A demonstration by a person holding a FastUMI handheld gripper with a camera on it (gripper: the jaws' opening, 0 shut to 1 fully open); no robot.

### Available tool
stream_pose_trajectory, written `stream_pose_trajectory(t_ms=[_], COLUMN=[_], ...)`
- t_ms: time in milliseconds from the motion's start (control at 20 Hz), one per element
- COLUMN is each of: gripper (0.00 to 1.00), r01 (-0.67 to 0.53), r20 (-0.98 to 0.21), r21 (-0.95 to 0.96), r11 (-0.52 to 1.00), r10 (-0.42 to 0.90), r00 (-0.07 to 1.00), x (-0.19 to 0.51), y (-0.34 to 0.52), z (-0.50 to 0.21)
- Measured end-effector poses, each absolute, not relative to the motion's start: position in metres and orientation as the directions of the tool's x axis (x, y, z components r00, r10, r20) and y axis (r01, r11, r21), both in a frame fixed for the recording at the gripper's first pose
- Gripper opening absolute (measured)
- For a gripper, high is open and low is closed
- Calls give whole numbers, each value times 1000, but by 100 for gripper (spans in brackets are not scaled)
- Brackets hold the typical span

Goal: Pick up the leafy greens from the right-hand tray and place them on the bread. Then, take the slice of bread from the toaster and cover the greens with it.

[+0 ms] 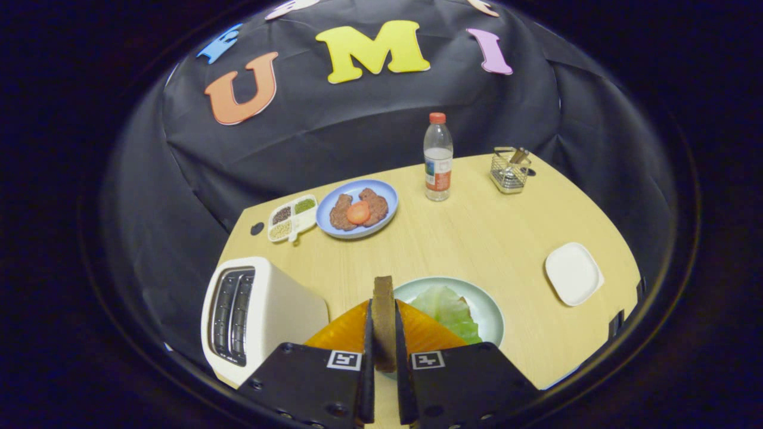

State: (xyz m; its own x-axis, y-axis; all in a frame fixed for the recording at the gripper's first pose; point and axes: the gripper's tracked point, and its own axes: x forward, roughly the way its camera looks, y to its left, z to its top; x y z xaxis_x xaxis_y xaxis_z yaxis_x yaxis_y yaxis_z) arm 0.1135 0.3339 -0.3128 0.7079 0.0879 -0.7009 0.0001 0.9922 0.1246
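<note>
The gripper point(384, 333) is clamped narrowly on a brown slice of bread point(384, 322), held upright on its edge, with both fingers pressing its 2 flat faces. The slice hangs above the near part of a pale wooden table point(477, 232). Just beyond the fingers sits a round pale green plate point(492, 310) carrying a light green lettuce leaf point(444, 310); whatever lies under the leaf is hidden, so I cannot tell whether bread is beneath it. To the left of the fingers stands a white 2-slot toaster point(256, 310), its slots looking dark and, as far as I can see, empty. Off to the right lies a small white square tray point(572, 274), bare. Farther back there is a round blue plate point(357, 208) with 2 brown patties and 1 red tomato slice point(358, 213), and beside it a white divided dish point(292, 217) of grains. A clear plastic bottle with a red cap point(438, 158) stands behind, and a wire mesh basket point(509, 170) is near the far right corner.
</note>
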Motion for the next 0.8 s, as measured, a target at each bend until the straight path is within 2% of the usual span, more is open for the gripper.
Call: stream_pose_trajectory(t_ms=[500,550,750,800], gripper=[16,22,23,30], r01=[62,63,73,74], r20=[-755,-760,-790,-793], r21=[146,150,155,161], r11=[987,987,985,984], r10=[70,75,79,84], r00=[652,646,608,603], x=[125,128,124,124], y=[271,266,250,248], z=[-350,-354,-374,-377])
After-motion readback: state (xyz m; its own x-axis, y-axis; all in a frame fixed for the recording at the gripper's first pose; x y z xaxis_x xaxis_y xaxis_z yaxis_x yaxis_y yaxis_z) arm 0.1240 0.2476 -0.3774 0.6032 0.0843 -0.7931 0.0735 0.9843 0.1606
